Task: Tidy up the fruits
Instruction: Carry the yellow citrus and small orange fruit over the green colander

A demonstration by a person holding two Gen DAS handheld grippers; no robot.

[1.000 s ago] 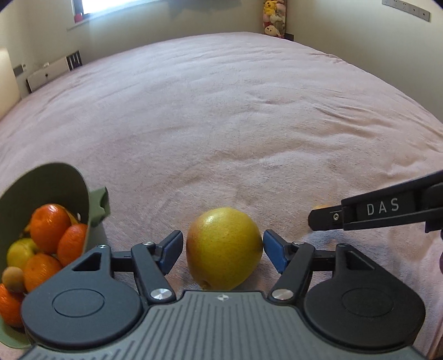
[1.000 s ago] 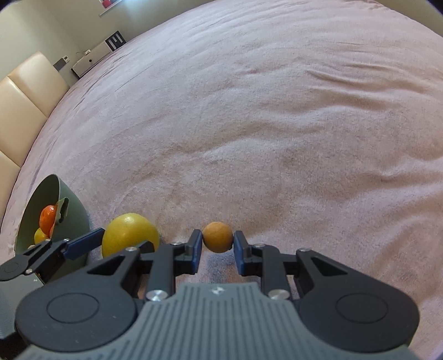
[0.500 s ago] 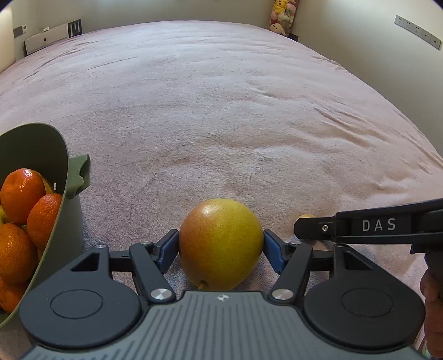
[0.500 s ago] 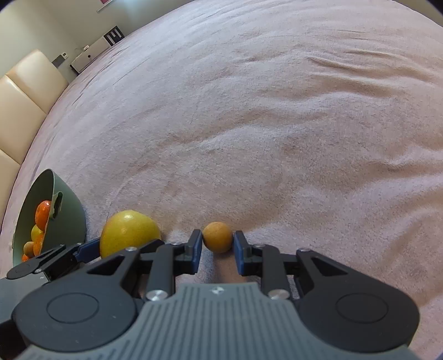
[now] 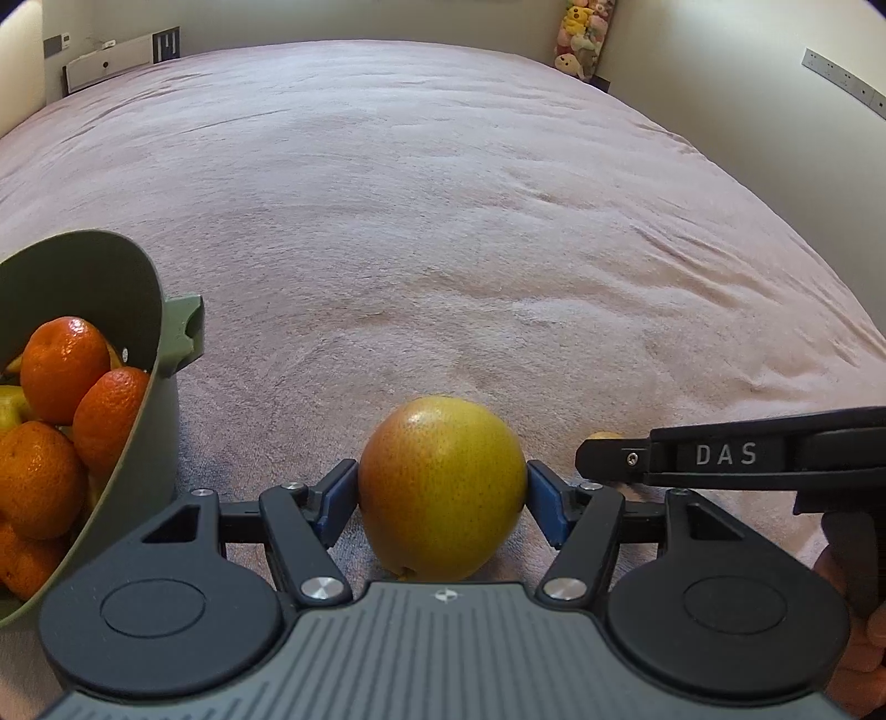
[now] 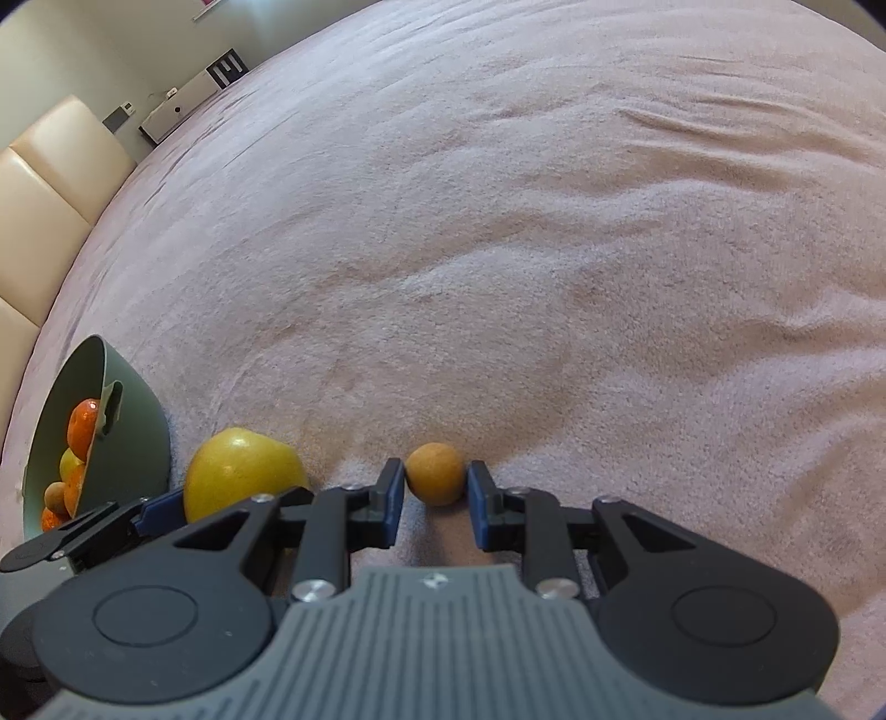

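A yellow-red pear (image 5: 442, 487) sits on the pink blanket between the blue pads of my left gripper (image 5: 443, 493), which touch it on both sides. It also shows in the right wrist view (image 6: 238, 476). My right gripper (image 6: 435, 487) has its pads around a small round orange-brown fruit (image 6: 435, 473) resting on the blanket; the left pad touches it and a thin gap shows at the right pad. A green bowl (image 5: 160, 387) holding several tangerines (image 5: 63, 368) stands to the left, also in the right wrist view (image 6: 138, 437).
The pink blanket (image 5: 443, 221) covers a wide bed. A cream headboard (image 6: 44, 188) lies at the far left, stuffed toys (image 5: 581, 33) in the far corner. The right gripper's finger (image 5: 720, 457) reaches in beside the left one.
The left gripper's pads have closed in on the pear. The right gripper has stayed around the small fruit. The bowl has shifted in the left wrist view as the camera turned.
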